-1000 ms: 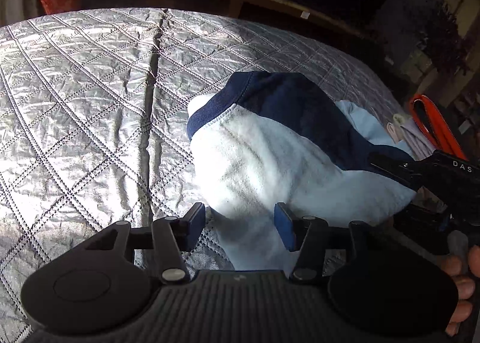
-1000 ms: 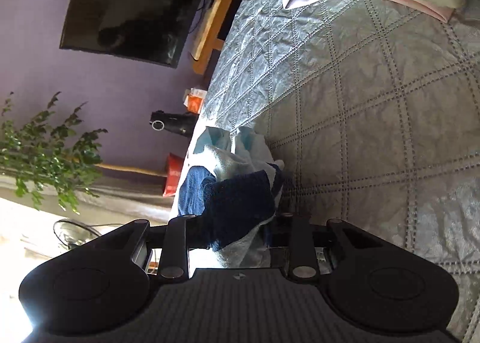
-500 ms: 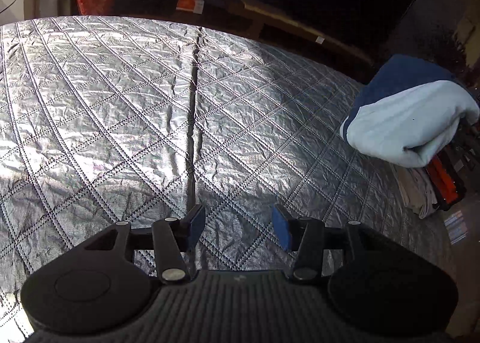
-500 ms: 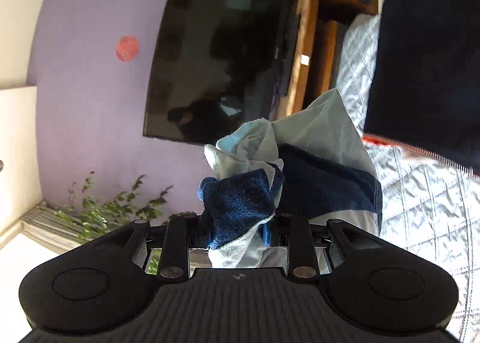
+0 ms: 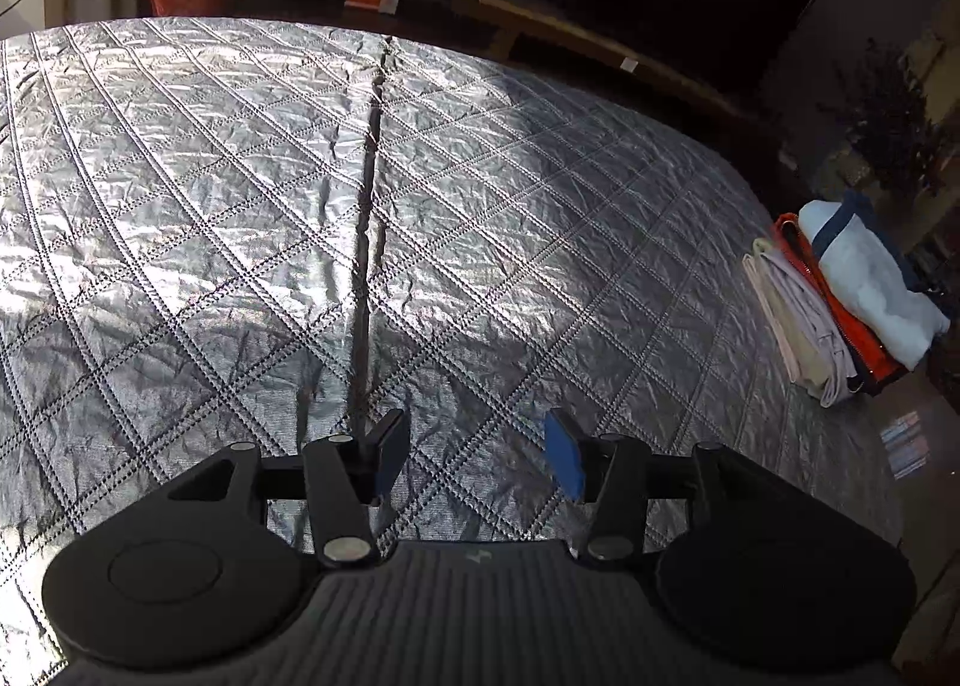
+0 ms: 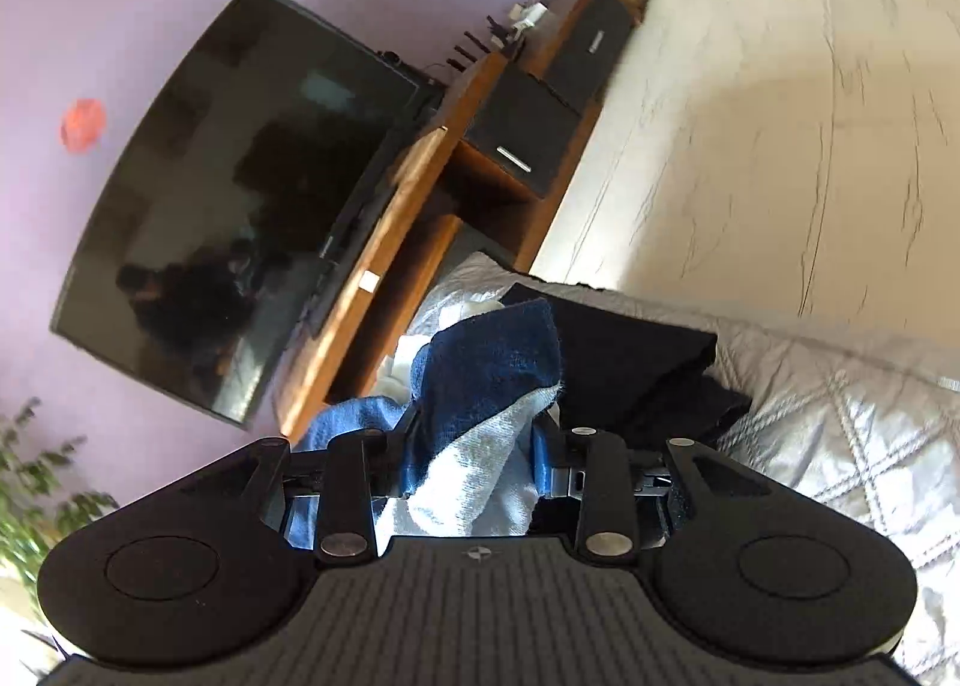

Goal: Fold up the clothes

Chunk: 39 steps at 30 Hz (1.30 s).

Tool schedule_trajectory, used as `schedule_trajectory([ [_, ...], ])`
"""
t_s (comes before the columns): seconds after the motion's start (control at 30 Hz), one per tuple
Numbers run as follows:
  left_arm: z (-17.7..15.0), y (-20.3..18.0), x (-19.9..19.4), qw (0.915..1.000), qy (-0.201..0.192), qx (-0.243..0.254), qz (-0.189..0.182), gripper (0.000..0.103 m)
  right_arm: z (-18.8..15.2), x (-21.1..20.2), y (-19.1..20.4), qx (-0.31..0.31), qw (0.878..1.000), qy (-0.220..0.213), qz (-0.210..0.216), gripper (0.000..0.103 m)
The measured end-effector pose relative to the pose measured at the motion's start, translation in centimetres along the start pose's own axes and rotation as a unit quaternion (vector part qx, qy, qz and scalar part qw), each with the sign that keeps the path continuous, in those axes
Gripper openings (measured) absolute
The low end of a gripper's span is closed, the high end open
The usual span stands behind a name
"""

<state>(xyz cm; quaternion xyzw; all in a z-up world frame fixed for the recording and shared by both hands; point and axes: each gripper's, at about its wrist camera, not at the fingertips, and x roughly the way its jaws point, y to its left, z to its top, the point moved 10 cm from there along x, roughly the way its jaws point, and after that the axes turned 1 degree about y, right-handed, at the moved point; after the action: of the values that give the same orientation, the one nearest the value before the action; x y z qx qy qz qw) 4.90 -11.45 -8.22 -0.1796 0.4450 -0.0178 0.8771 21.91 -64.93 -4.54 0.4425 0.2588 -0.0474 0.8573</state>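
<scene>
The folded light-blue and navy garment (image 5: 870, 284) lies on top of a stack of folded clothes (image 5: 804, 326) at the right edge of the silver quilted bed (image 5: 300, 206). My right gripper (image 6: 474, 458) is shut on a bunch of that garment (image 6: 480, 404), navy and pale blue cloth between its fingers. A dark folded piece (image 6: 630, 362) lies just beyond it. My left gripper (image 5: 474, 452) is open and empty, over the bare quilt near the front, well left of the stack.
An orange garment (image 5: 840, 314) and pale folded pieces sit in the stack. A television (image 6: 240, 206) on a wooden stand (image 6: 384, 266) stands beyond the bed. A plant (image 5: 888, 110) is at the far right. A seam (image 5: 369, 206) runs down the quilt.
My right gripper carried the folded garment off the middle of the bed to the stack at the right edge. My left gripper, which was around it, now hangs over bare quilt.
</scene>
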Motion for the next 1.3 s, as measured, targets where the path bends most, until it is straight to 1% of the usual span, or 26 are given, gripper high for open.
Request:
schedule_trajectory([
  [0.03, -0.1, -0.3, 0.0, 1.0000, 0.001, 0.001, -0.001, 0.047, 0.0, 0.0, 0.5, -0.021, 1.000, 0.002, -0.005, 0.042],
  [0.1, -0.1, -1.1, 0.0, 1.0000, 0.003, 0.003, -0.003, 0.047, 0.3, -0.9, 1.7, -0.076, 0.996, -0.018, -0.030, 0.049],
  [0.2, -0.2, -2.3, -0.2, 0.9999, 0.003, 0.007, -0.008, 0.048, 0.7, -2.9, 3.6, -0.170, 0.980, -0.060, -0.084, 0.054],
  [0.23, -0.3, -2.6, -0.4, 0.9999, 0.002, 0.009, -0.011, 0.049, 0.7, -3.7, 4.2, -0.200, 0.971, -0.078, -0.103, 0.054],
  [0.3, -0.3, -3.3, -0.7, 0.9998, 0.000, 0.015, -0.016, 0.050, 0.7, -6.3, 6.5, -0.253, 0.951, -0.134, -0.114, 0.052],
  [0.33, -0.4, -3.6, -0.7, 0.9997, 0.001, 0.017, -0.018, 0.050, 0.4, -7.7, 8.0, -0.288, 0.937, -0.167, -0.110, 0.052],
  [0.37, -0.4, -3.9, -0.8, 0.9996, 0.001, 0.019, -0.019, 0.050, -0.3, -9.1, 9.8, -0.329, 0.917, -0.202, -0.102, 0.053],
  [0.4, -0.5, -4.2, -0.8, 0.9996, 0.002, 0.020, -0.019, 0.050, -1.1, -10.0, 11.5, -0.366, 0.900, -0.221, -0.085, 0.053],
  [0.43, -0.5, -4.4, -0.8, 0.9996, 0.003, 0.021, -0.020, 0.050, -2.4, -10.0, 12.9, -0.395, 0.893, -0.211, -0.056, 0.053],
  [0.47, -0.6, -4.6, -0.8, 0.9995, 0.004, 0.022, -0.020, 0.050, -3.8, -9.3, 13.9, -0.416, 0.892, -0.177, -0.028, 0.049],
  [0.5, -0.6, -4.8, -0.8, 0.9995, 0.004, 0.023, -0.021, 0.050, -5.0, -8.1, 14.0, -0.431, 0.891, -0.142, -0.021, 0.035],
  [0.57, -0.6, -5.1, -1.0, 0.9995, 0.003, 0.024, -0.022, 0.050, -6.6, -5.3, 13.1, -0.451, 0.887, -0.089, -0.039, 0.017],
  [0.6, -0.5, -5.3, -1.2, 0.9995, 0.003, 0.024, -0.022, 0.050, -7.4, -3.9, 12.6, -0.460, 0.884, -0.062, -0.047, 0.011],
  [0.63, -0.5, -5.5, -1.3, 0.9995, 0.002, 0.024, -0.023, 0.050, -7.7, -2.8, 11.6, -0.451, 0.890, -0.043, -0.056, 0.010],
  [0.73, -0.3, -5.7, -2.2, 0.9994, -0.005, 0.025, -0.023, 0.054, -7.0, -0.5, 7.9, -0.374, 0.924, -0.006, -0.077, 0.008],
  [0.83, -0.3, -5.6, -2.9, 0.9994, -0.007, 0.024, -0.022, 0.055, -6.9, 0.1, 5.7, -0.324, 0.943, 0.017, -0.071, 0.007],
  [0.87, -0.3, -5.6, -3.0, 0.9995, -0.005, 0.023, -0.019, 0.054, -6.9, -0.4, 5.5, -0.315, 0.946, 0.016, -0.068, 0.008],
  [0.93, -0.3, -5.5, -3.3, 0.9997, -0.003, 0.021, -0.013, 0.054, -7.0, -1.9, 5.5, -0.307, 0.950, -0.001, -0.053, 0.015],
  [1.0, -0.3, -5.6, -3.8, 0.9998, 0.000, 0.020, -0.008, 0.057, -6.6, -3.6, 6.1, -0.311, 0.949, -0.039, -0.033, 0.038],
  [1.03, -0.2, -5.9, -4.2, 0.9998, -0.001, 0.021, -0.007, 0.060, -6.6, -4.1, 6.0, -0.317, 0.947, -0.047, -0.027, 0.047],
  [1.07, -0.2, -6.1, -4.7, 0.9997, -0.004, 0.021, -0.008, 0.066, -6.8, -4.1, 5.7, -0.325, 0.944, -0.047, -0.023, 0.061],
  [1.1, -0.1, -6.3, -5.1, 0.9997, -0.007, 0.021, -0.009, 0.067, -7.2, -3.7, 5.2, -0.333, 0.942, -0.034, -0.026, 0.064],
  [1.13, -0.1, -6.5, -5.5, 0.9997, -0.009, 0.020, -0.010, 0.067, -7.7, -3.2, 4.5, -0.340, 0.940, -0.013, -0.037, 0.062],
  [1.2, -0.3, -7.0, -6.2, 0.9998, -0.007, 0.015, -0.009, 0.067, -7.7, -4.1, 4.6, -0.322, 0.946, -0.009, -0.043, 0.052],
  [1.27, -0.5, -7.7, -7.2, 0.9998, -0.002, 0.019, -0.009, 0.069, -7.6, -5.6, 5.1, -0.294, 0.955, -0.015, -0.041, 0.053],
  [1.3, -0.6, -8.1, -7.6, 0.9997, 0.000, 0.021, -0.009, 0.075, -7.7, -6.5, 5.8, -0.292, 0.956, -0.015, -0.038, 0.060],
])
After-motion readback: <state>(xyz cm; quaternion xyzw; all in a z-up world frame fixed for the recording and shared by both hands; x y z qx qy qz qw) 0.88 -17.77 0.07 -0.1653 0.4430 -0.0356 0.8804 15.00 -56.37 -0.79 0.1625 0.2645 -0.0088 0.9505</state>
